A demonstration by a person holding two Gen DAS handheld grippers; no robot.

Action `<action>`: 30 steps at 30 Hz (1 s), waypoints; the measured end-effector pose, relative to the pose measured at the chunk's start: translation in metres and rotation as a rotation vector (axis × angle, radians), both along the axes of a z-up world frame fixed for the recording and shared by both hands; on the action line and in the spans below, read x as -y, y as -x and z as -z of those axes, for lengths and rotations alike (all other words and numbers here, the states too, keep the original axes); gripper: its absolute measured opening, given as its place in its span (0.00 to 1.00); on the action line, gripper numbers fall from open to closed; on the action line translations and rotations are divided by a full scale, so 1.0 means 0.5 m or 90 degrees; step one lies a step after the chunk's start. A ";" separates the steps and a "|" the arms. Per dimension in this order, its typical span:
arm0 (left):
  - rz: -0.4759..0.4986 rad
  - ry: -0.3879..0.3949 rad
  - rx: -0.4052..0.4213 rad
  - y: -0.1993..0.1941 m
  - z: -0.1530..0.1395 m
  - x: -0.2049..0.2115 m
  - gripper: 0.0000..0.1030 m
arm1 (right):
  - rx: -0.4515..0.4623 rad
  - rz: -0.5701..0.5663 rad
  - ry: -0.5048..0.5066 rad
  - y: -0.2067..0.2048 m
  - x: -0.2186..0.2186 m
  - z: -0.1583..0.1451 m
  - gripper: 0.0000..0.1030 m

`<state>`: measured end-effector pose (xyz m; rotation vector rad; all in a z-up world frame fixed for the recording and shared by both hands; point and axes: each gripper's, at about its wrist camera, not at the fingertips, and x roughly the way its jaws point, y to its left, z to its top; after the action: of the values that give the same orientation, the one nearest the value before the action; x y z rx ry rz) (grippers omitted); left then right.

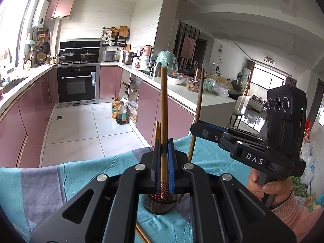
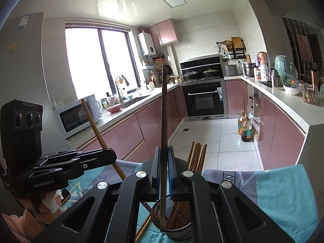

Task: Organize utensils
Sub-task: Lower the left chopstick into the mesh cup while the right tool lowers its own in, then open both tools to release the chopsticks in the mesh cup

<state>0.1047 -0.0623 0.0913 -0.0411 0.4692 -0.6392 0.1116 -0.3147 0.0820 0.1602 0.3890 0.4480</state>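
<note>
My left gripper (image 1: 164, 143) is shut on a light bamboo chopstick (image 1: 163, 101), which stands upright with its patterned end down at the black mesh holder (image 1: 158, 204). Several more chopsticks (image 1: 157, 133) stand in that holder. The right gripper (image 1: 193, 128) comes in from the right, shut on a dark brown chopstick (image 1: 199, 101). In the right wrist view the right gripper (image 2: 163, 149) pinches the dark chopstick (image 2: 164, 111) upright, its lower end at the holder (image 2: 178, 228); whether it is inside I cannot tell. The left gripper (image 2: 113, 155) holds the light chopstick (image 2: 95, 125) tilted.
A teal and grey cloth (image 1: 60, 182) covers the table; loose chopsticks (image 1: 141, 235) lie on it in front of the holder. A person's hand (image 1: 269, 190) grips the right handle. Beyond the table edge are tiled floor (image 2: 212, 141), pink cabinets and oil bottles (image 2: 245, 129).
</note>
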 end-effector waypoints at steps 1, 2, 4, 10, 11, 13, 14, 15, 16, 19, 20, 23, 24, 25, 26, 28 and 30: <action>0.001 0.001 0.000 0.000 0.002 0.001 0.07 | 0.000 0.003 -0.002 0.000 0.001 0.002 0.05; 0.000 -0.001 -0.001 -0.001 0.005 0.003 0.07 | 0.000 0.006 -0.004 0.001 0.001 0.003 0.05; -0.002 -0.004 -0.006 -0.003 0.008 0.005 0.07 | 0.001 0.012 -0.007 0.003 0.003 0.005 0.05; -0.004 -0.009 -0.016 -0.016 0.009 0.007 0.07 | -0.003 0.027 -0.015 -0.010 0.005 0.007 0.05; -0.005 -0.010 -0.017 -0.016 0.010 0.007 0.07 | -0.003 0.030 -0.017 -0.012 0.005 0.008 0.05; -0.004 -0.010 -0.021 -0.021 0.009 0.008 0.07 | -0.002 0.036 -0.015 -0.018 0.003 0.008 0.05; -0.004 -0.012 -0.022 -0.023 0.008 0.009 0.07 | 0.000 0.040 -0.013 -0.020 0.001 0.008 0.05; -0.003 -0.013 -0.023 -0.022 0.010 0.010 0.07 | 0.002 0.042 -0.011 -0.022 -0.002 0.008 0.05; -0.003 -0.013 -0.024 -0.025 0.010 0.009 0.07 | 0.003 0.044 -0.011 -0.025 -0.004 0.009 0.05; -0.003 -0.015 -0.029 -0.029 0.009 0.012 0.07 | -0.002 0.048 -0.014 -0.032 -0.007 0.015 0.05; -0.004 -0.015 -0.031 -0.034 0.007 0.014 0.07 | -0.005 0.048 -0.014 -0.036 -0.006 0.017 0.05; -0.004 -0.018 -0.036 -0.038 0.010 0.015 0.07 | -0.015 0.048 -0.013 -0.042 -0.006 0.026 0.05; -0.004 -0.019 -0.037 -0.039 0.011 0.015 0.07 | -0.018 0.047 -0.013 -0.045 -0.005 0.029 0.05; -0.001 -0.021 -0.039 -0.040 0.013 0.016 0.07 | -0.022 0.046 -0.014 -0.048 -0.004 0.030 0.05; 0.002 -0.025 -0.041 -0.041 0.013 0.020 0.07 | -0.028 0.043 -0.013 -0.050 -0.004 0.033 0.05; 0.006 -0.037 -0.047 -0.043 0.020 0.027 0.07 | -0.038 0.041 -0.010 -0.056 -0.004 0.041 0.05; 0.013 -0.045 -0.055 -0.049 0.029 0.030 0.07 | -0.055 0.035 -0.003 -0.061 -0.006 0.053 0.05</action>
<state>0.1293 -0.0774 0.0768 0.0040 0.5758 -0.6428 0.1420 -0.3115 0.0554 0.1950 0.4664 0.3886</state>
